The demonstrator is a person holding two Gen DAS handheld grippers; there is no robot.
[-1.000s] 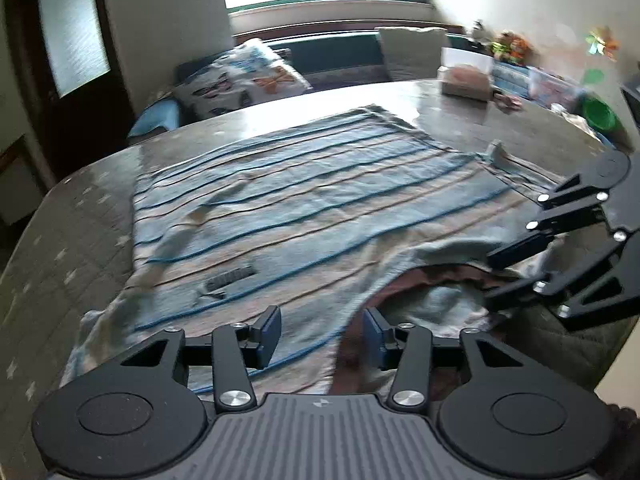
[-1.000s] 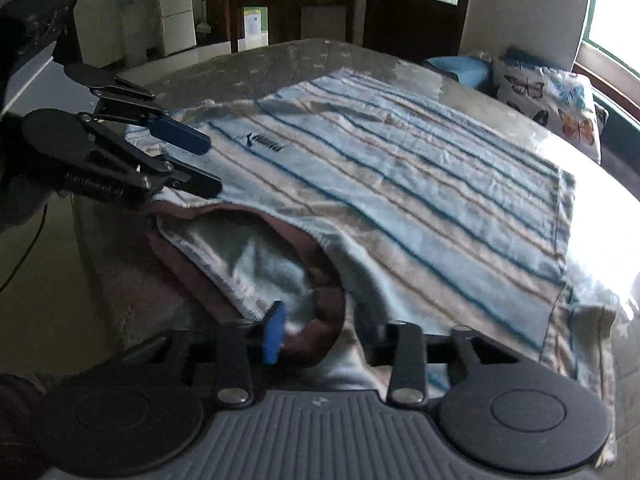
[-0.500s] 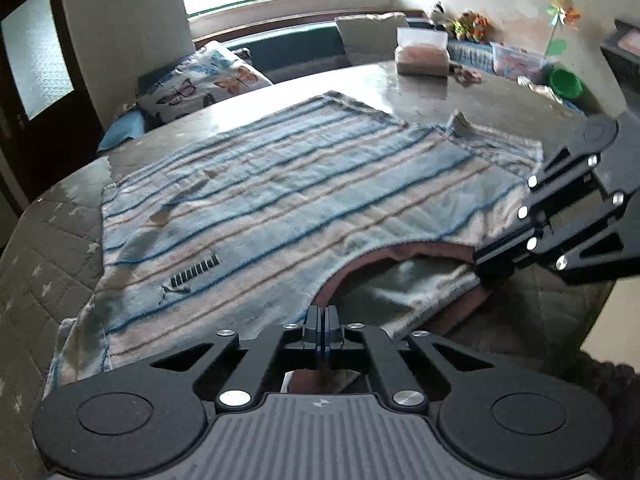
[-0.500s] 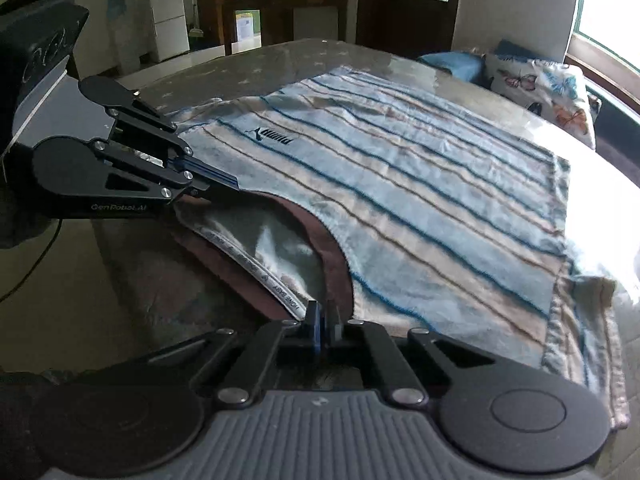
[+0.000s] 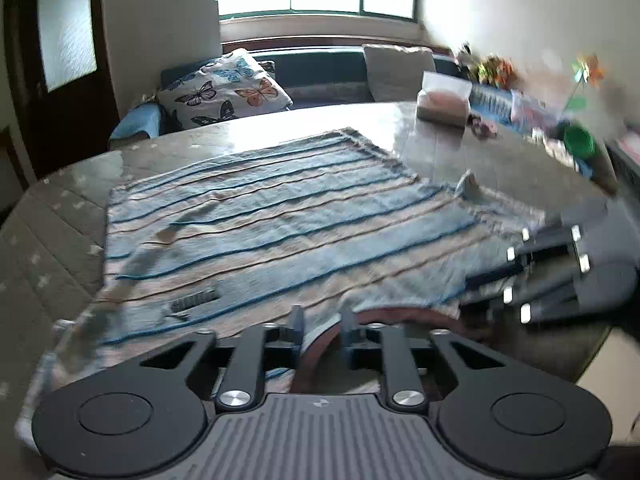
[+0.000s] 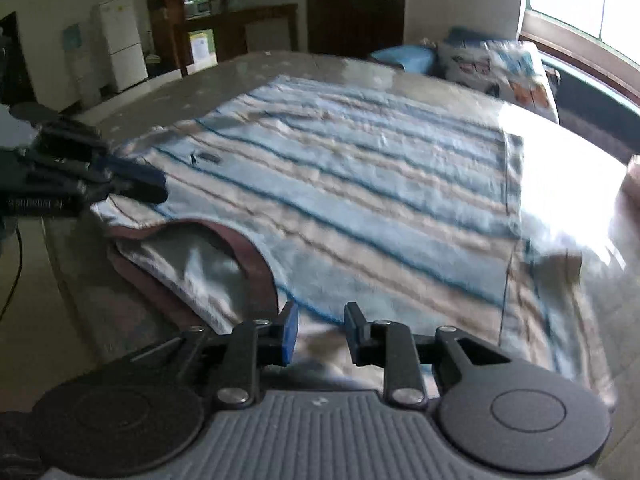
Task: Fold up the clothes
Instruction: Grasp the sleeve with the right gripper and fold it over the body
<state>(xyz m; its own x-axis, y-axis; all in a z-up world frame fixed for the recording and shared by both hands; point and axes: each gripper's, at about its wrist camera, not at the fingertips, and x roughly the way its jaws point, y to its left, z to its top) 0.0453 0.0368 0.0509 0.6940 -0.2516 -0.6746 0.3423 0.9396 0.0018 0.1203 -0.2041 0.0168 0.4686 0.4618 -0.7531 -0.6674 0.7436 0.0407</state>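
A blue and beige striped shirt (image 5: 280, 224) lies flat on the table, its brown-lined collar (image 5: 400, 314) at the near edge. My left gripper (image 5: 322, 322) is open, its fingers either side of the cloth by the collar's left end, gripping nothing. Blurred at the right, my right gripper (image 5: 476, 288) sits at the shirt's other shoulder. In the right wrist view the shirt (image 6: 380, 184) spreads away and the collar (image 6: 256, 256) gapes on the left. The right gripper (image 6: 320, 332) stands open over the near hem, empty. The left gripper (image 6: 156, 188) shows at the far left.
The patterned table (image 5: 60, 220) ends just below both grippers. A tissue box (image 5: 442, 104) and a green bowl (image 5: 578, 140) sit at the far right. A butterfly pillow (image 5: 224, 92) lies on the bench behind. A white fridge (image 6: 120, 48) stands across the room.
Both grippers went from open to shut on the shirt's near edge and have now opened again, letting go. The shirt lies a little farther onto the table.
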